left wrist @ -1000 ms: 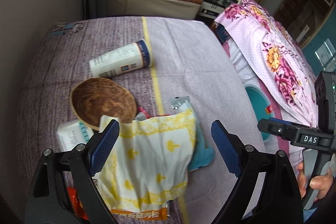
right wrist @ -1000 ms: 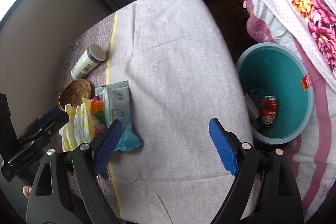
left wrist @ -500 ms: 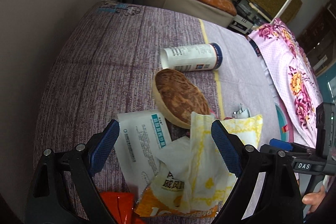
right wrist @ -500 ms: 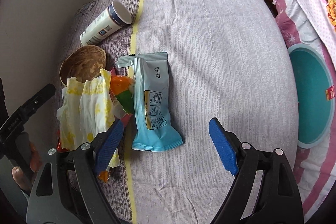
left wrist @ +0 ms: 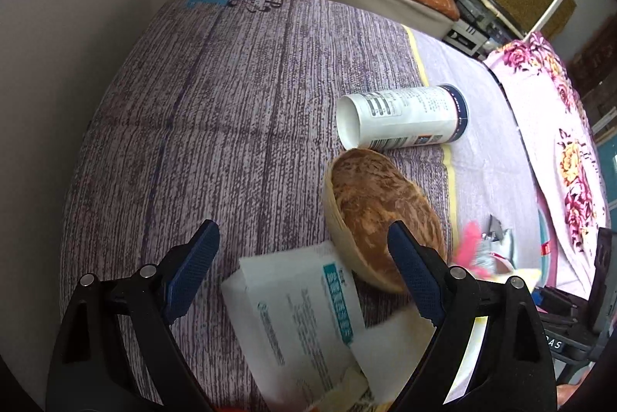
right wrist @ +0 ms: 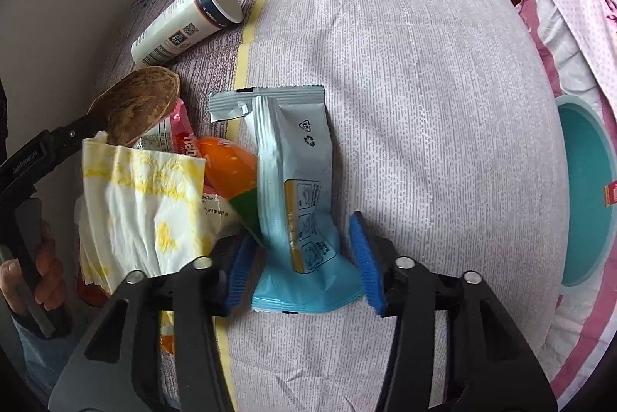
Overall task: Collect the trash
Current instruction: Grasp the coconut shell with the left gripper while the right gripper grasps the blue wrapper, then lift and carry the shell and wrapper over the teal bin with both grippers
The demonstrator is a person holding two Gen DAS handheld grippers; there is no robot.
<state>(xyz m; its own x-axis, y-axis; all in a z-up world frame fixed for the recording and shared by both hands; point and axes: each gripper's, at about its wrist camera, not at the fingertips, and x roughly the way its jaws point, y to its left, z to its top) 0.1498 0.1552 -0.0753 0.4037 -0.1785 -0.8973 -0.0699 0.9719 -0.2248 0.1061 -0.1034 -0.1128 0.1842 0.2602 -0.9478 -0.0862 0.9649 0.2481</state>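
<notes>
Right wrist view: right gripper (right wrist: 304,267) half-closed, straddling near end of blue wrapper (right wrist: 295,188) on bedspread (right wrist: 405,84), not yet pinching; long axis running near-to-far. Teal bin (right wrist: 586,188) at right. Left gripper (left wrist: 304,271) wide, empty.

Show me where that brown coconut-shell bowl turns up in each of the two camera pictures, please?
Left wrist view: the brown shell bowl sits right of centre, just beyond the left gripper, partly behind its right finger.
Right wrist view: the bowl is at the left, above the yellow-and-white wrapper.
Shared landmark: the white canister lying on its side just past the bowl.
</notes>
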